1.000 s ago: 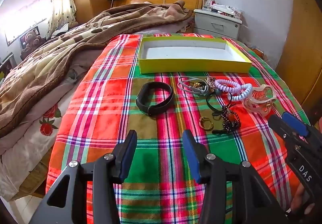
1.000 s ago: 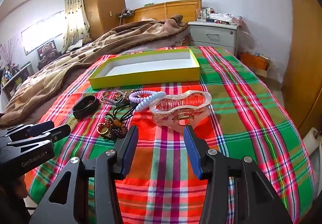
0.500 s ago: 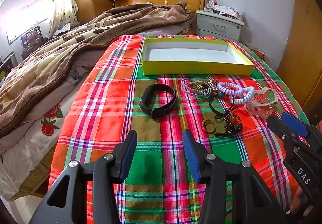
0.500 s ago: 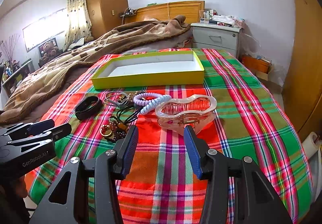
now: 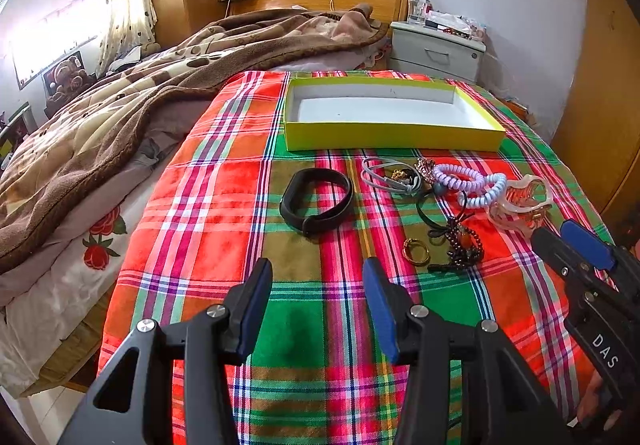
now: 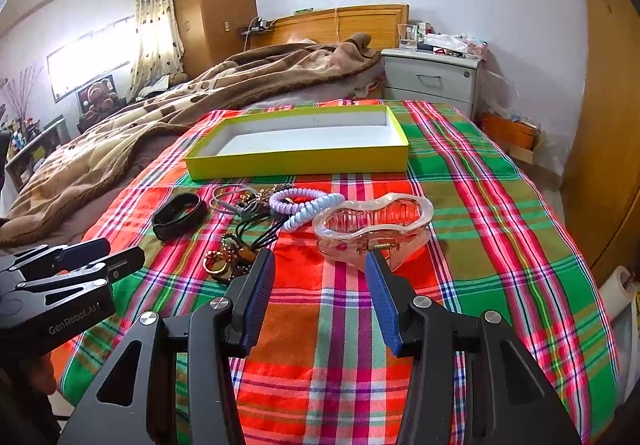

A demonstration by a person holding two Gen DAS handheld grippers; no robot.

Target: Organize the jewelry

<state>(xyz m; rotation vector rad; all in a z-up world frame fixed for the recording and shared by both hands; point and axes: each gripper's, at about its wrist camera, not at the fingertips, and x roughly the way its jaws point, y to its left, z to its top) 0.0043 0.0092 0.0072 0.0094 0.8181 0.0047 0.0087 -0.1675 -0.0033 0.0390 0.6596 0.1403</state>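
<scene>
The clear hair claw (image 6: pixel 372 229) is lying on the plaid cloth (image 6: pixel 460 205) just before the yellow box (image 6: pixel 296 161), right of the coiled ties (image 6: pixel 304 205). It is judged light, stiff, brittle and slick; its spring end is best pinched. The right gripper (image 6: pixel 320 285) and left gripper (image 5: pixel 316 297) are held apart, empty.

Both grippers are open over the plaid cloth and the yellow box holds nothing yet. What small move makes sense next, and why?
Probably ease the right gripper forward onto the clear hair claw: it lies just ahead of the open jaws, apart from the tangled pile, and the yellow box sits just beyond.
</scene>
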